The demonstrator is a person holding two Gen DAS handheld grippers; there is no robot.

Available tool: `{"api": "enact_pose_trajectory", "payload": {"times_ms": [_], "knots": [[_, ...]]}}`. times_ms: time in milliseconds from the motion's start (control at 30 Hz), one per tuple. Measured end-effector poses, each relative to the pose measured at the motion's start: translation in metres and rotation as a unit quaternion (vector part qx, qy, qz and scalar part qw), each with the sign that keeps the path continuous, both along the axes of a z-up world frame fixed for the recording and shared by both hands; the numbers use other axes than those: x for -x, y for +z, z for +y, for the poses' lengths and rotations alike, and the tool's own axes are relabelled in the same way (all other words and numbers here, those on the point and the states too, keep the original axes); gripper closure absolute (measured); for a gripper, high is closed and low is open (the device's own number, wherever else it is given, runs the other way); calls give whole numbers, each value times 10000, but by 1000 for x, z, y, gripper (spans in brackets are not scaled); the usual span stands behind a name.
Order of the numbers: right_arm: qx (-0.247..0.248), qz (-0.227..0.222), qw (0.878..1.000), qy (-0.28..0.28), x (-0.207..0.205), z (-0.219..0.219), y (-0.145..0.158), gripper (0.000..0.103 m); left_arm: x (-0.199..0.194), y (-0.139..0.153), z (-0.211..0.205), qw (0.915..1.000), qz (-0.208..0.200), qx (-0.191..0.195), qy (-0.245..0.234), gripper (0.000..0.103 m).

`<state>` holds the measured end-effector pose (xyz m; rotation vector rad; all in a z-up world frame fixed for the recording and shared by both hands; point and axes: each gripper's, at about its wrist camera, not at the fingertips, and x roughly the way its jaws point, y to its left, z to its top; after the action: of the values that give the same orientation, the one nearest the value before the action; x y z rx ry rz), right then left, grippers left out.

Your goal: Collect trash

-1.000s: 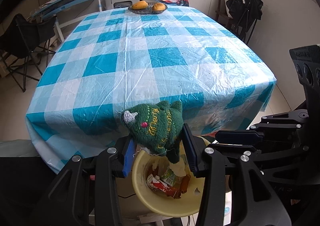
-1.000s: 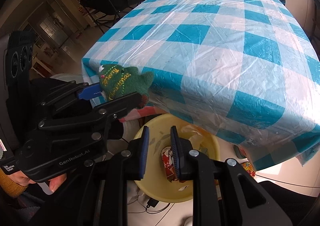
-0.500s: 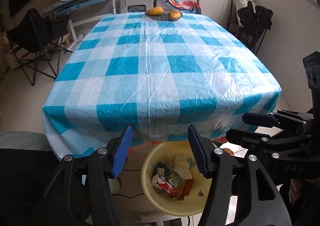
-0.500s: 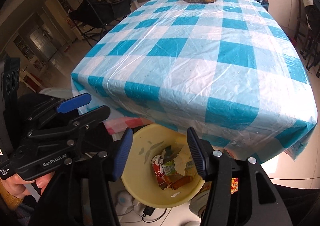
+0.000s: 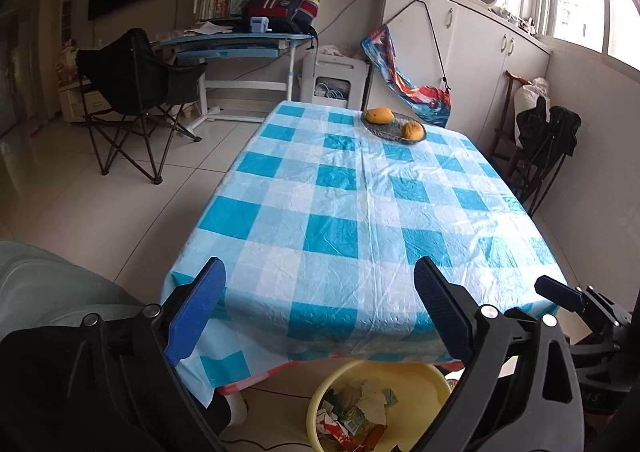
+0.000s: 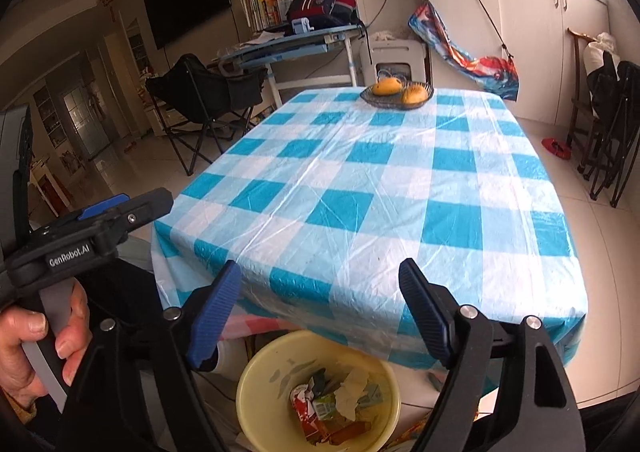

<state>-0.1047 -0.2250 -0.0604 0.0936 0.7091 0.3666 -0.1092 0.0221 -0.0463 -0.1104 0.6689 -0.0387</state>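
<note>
A yellow bin (image 5: 416, 372) (image 6: 256, 376) stands on the floor under the near edge of the table, with crumpled wrappers and cartons (image 5: 360, 408) (image 6: 336, 400) inside. My left gripper (image 5: 320, 268) hangs above and in front of it, its jaws opening wide with nothing between them. In the right wrist view the left gripper (image 6: 120, 212) appears at the left, held by a hand (image 6: 32, 340). My right gripper (image 6: 320, 266) is also opening over the bin and is empty; the right gripper's fingertip (image 5: 560, 294) shows in the left wrist view. No green plush toy is visible.
The table carries a blue-and-white checked cloth (image 5: 360, 212) (image 6: 380, 180) with a dish of two orange fruits (image 5: 394, 126) (image 6: 398, 92) at its far end. A black folding chair (image 5: 132, 100) and a desk (image 5: 240, 44) stand beyond on the left; cabinets (image 5: 480, 64) line the right wall.
The green plush tree that sat in the left gripper's jaws is gone from them. Both grippers have opened wide, the right from nearly shut, and both have risen and tilted up from the bin.
</note>
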Motion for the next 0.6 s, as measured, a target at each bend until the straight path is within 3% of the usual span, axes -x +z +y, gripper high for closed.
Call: {"api": "enact_pose_trajectory", "payload": {"times_ms": [267,600], "knots": [[200,-578,9979,-189,-2,12,11,13,-1,6,-12,9993,-220,-305,-47,8],[161,-488,9966,-643,-15,5,4,10,-9,-11,-9,9997,23,-245,53,8]]}}
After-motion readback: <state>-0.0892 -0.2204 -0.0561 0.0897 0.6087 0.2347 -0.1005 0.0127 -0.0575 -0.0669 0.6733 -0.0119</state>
